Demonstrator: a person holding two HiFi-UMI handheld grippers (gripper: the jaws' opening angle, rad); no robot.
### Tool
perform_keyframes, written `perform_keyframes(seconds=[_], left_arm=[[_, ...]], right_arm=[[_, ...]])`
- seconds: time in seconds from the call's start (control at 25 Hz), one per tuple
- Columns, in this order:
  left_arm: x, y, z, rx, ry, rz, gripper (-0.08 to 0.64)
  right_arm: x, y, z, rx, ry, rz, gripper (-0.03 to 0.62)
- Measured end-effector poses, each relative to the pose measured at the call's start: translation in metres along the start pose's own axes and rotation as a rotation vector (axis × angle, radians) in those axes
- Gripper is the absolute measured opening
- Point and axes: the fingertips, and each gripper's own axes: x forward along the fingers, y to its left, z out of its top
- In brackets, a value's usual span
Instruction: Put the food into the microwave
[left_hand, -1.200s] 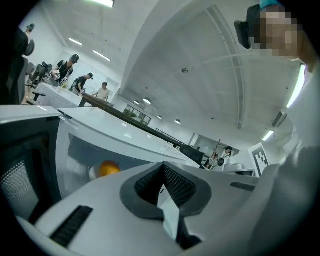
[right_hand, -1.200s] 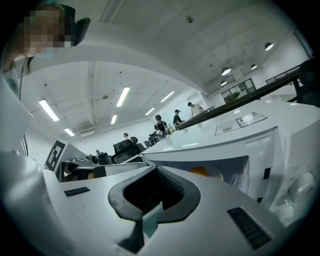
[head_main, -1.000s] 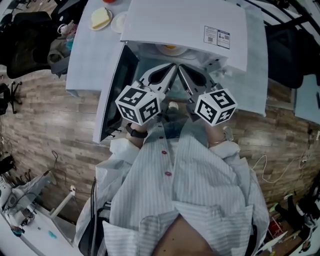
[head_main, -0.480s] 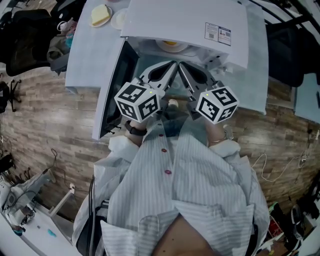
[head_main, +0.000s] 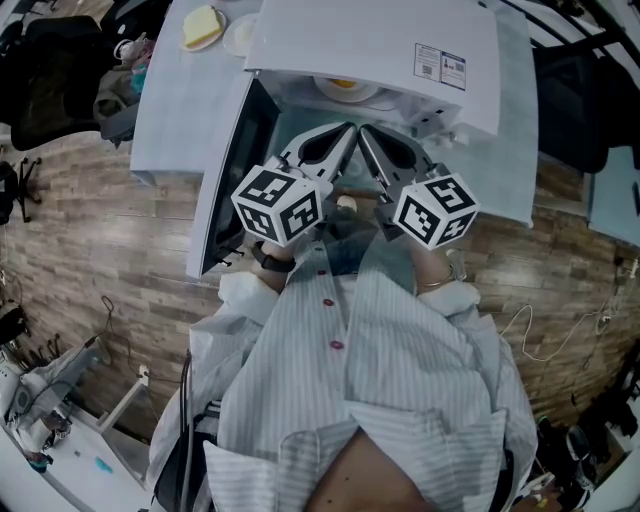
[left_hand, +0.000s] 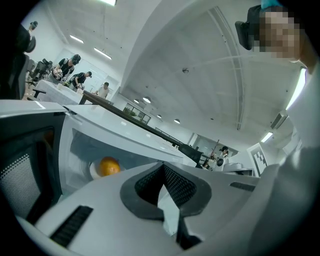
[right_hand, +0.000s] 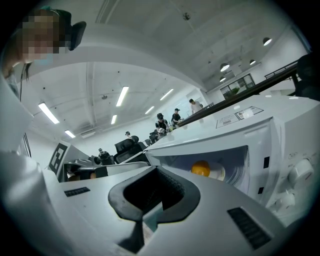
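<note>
So the food (left_hand: 109, 166) is in the microwave (head_main: 370, 50), only the door (head_main: 240, 165) left open; my left gripper (left_hand: 164, 175) and right gripper (right_hand: 155, 186) have jaws shut, empty.

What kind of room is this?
Probably a big open office or lab, not a home kitchen. Long strip lights hang overhead, several people are busy in the background, and the microwave sits on a white table.

The microwave (head_main: 370, 45) is white, the food (left_hand: 109, 166) orange, the shirt (head_main: 400, 380) pale with fine stripes.
</note>
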Motion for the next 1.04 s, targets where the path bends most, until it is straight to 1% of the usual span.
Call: perform_keyframes(seconds=[0.44,1.04], left_arm=[[-0.0028,-0.002,-0.0079,-0.02,0.012,-0.009,0.008],[-0.0029,0.0004,-0.0091,-0.024,0.023,-0.011,0.008]], right_arm=[[-0.0036,0.0002,-0.0059,0.016,0.003,-0.011,0.032],[-0.0015,0.0003,-0.0077,0.025,0.014,-0.014,0.032]])
